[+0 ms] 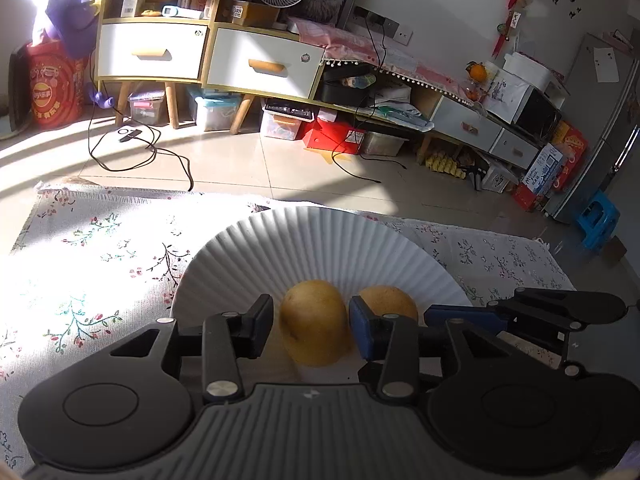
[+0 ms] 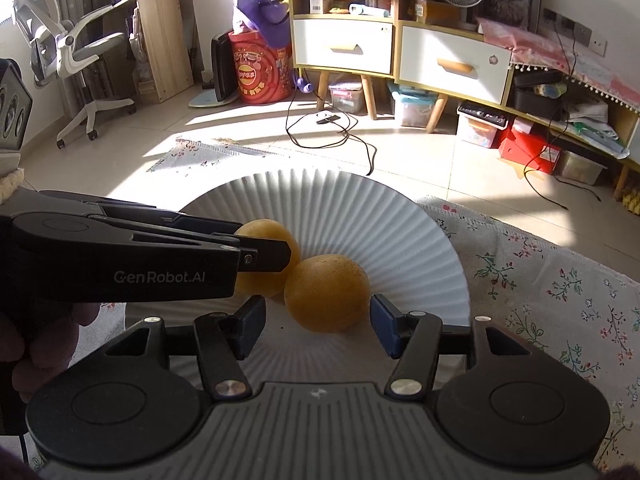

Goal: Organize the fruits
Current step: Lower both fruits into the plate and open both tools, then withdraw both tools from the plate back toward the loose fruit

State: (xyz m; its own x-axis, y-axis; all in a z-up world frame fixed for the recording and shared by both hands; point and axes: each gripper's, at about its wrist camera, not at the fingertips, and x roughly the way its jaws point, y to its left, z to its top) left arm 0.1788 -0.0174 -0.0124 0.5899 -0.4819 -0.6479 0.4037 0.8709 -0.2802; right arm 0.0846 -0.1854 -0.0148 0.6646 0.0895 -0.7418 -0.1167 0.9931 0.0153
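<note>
Two yellow-brown round fruits lie side by side on a white pleated paper plate (image 1: 304, 248). In the left wrist view my left gripper (image 1: 312, 326) is open, its fingers on either side of the nearer fruit (image 1: 314, 326) with small gaps. The second fruit (image 1: 390, 300) lies behind the right finger, and my right gripper (image 1: 520, 316) reaches in from the right. In the right wrist view my right gripper (image 2: 318, 326) is open around the near fruit (image 2: 326, 294). The left gripper (image 2: 264, 246) comes from the left beside the far fruit (image 2: 264, 234). The plate (image 2: 332, 204) sits under both.
The plate rests on a floral tablecloth (image 1: 92, 264) over a low table; its far edge (image 1: 132, 194) drops to a tiled floor. Black cables (image 1: 152, 156), storage bins and cabinets stand beyond. An office chair (image 2: 76, 52) is far left in the right wrist view.
</note>
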